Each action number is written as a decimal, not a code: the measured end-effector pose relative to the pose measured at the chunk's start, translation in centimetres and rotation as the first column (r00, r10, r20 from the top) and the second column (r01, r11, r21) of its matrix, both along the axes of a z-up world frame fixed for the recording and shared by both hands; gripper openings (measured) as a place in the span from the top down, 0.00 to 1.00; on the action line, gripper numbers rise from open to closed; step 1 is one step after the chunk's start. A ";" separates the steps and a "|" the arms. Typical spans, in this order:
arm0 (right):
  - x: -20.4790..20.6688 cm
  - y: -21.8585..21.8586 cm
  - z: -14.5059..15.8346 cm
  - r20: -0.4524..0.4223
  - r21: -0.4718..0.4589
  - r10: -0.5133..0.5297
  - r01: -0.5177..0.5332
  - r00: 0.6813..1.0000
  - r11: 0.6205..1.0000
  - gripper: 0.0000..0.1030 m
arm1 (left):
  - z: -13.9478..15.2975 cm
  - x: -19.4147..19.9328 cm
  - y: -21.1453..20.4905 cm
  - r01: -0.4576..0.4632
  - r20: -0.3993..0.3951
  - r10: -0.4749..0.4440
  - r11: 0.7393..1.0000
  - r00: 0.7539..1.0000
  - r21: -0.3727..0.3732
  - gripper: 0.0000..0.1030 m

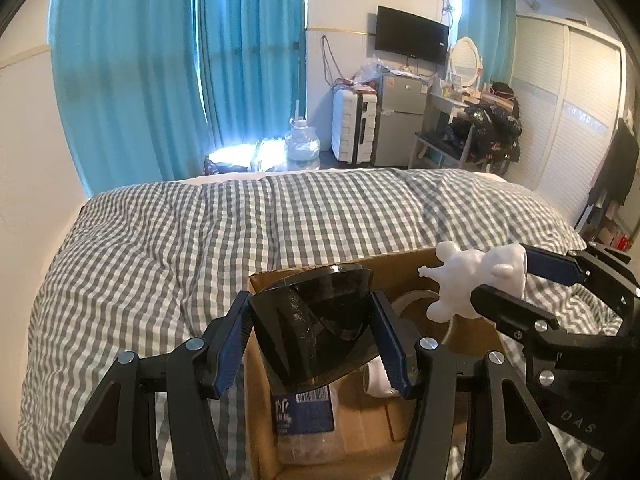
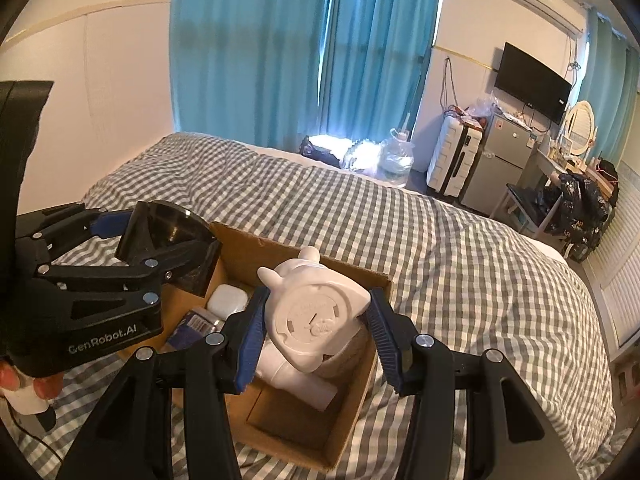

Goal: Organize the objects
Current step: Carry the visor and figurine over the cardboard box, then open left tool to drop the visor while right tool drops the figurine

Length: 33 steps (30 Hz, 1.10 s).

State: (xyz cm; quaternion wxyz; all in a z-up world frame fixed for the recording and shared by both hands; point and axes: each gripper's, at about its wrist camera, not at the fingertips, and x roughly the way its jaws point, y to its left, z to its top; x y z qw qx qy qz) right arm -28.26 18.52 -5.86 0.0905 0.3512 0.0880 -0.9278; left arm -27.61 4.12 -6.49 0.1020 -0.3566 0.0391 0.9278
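1. My dark smoked cover [image 1: 316, 320] hides much of the cardboard box [image 1: 404, 268] behind it in the middle of my left view.
2. The blue label [image 1: 304, 410] underneath shows print too small to read.
3. In my right view, the white figurine [image 2: 316, 316] covers the white tube [image 2: 300, 384] below it.
4. My hand [image 2: 24, 380] is cut off at the lower left edge.

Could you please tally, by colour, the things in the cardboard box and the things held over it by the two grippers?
White: 3 – figurine, rounded case, tube-shaped piece
Dark smoky: 1 – wedge-shaped container
Blue: 1 – packet
Total: 5, counting only what shows.
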 end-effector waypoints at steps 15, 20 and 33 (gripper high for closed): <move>-2.7 0.9 -3.8 0.042 -0.025 -0.005 0.006 0.999 1.000 0.52 | -3.9 -2.4 0.5 0.030 0.025 -0.029 0.999 0.999 -0.013 0.42; -2.7 1.4 -3.4 0.035 -0.045 -0.009 0.010 0.999 0.999 0.51 | -3.9 -2.3 0.5 0.022 0.035 -0.021 1.000 0.999 -0.010 0.39; 3.4 3.0 4.1 -0.105 -0.063 -0.065 0.058 0.992 0.996 0.31 | 3.2 3.1 -0.6 -0.013 -0.025 0.013 1.000 1.000 0.006 0.10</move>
